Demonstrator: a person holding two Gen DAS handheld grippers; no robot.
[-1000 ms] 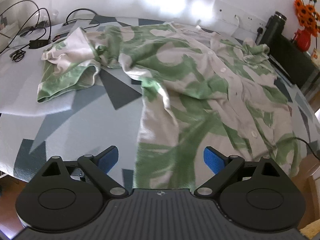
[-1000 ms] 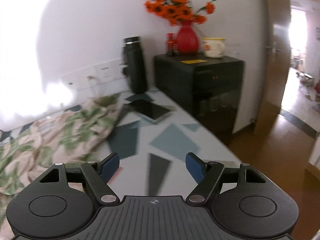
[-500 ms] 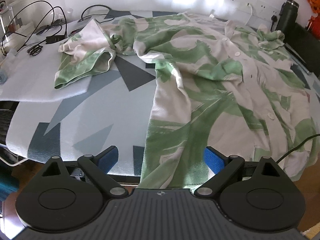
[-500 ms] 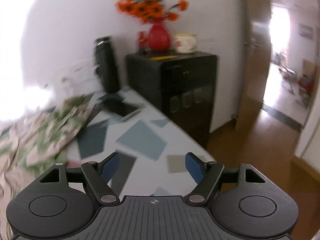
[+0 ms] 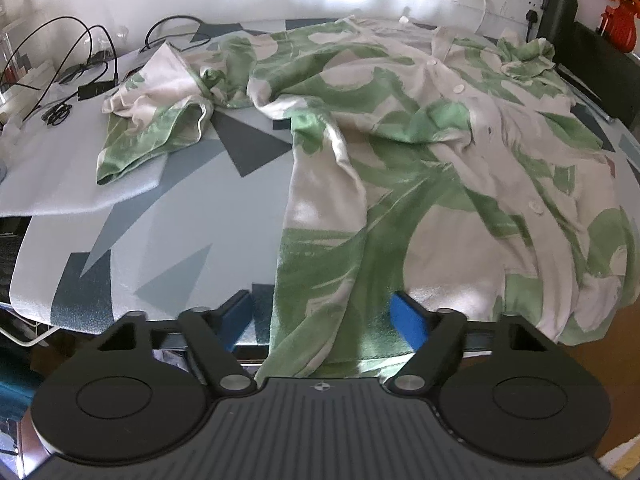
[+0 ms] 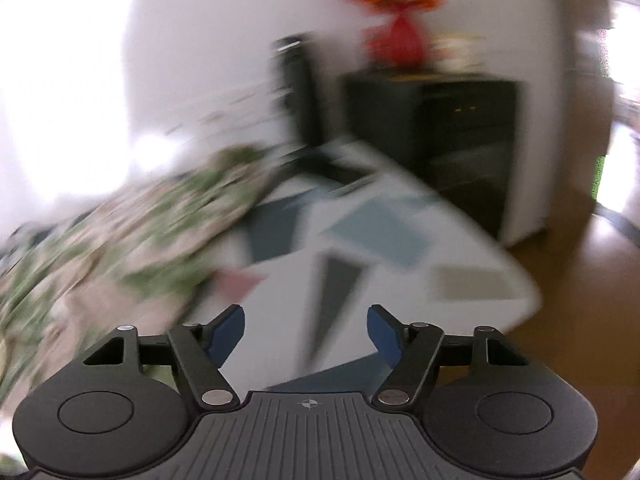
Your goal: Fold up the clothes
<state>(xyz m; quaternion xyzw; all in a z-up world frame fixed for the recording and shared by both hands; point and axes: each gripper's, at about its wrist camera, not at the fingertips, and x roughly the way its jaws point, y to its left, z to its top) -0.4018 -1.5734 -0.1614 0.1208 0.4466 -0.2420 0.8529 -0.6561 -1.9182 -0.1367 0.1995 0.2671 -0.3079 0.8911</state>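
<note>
Both grippers drew back from the green-and-white patterned button shirt (image 5: 400, 152).
Left gripper (image 5: 320, 314) spread over its hem at the desk (image 5: 192, 208) near edge; right gripper (image 6: 306, 334) spread, empty.

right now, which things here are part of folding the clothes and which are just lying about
For the job:
- green and white shirt, spread unfolded
- left gripper, open at its hem
- right gripper, open
- patterned table

Lying about:
- black cables
- dark flask
- red vase
- black cabinet
</note>
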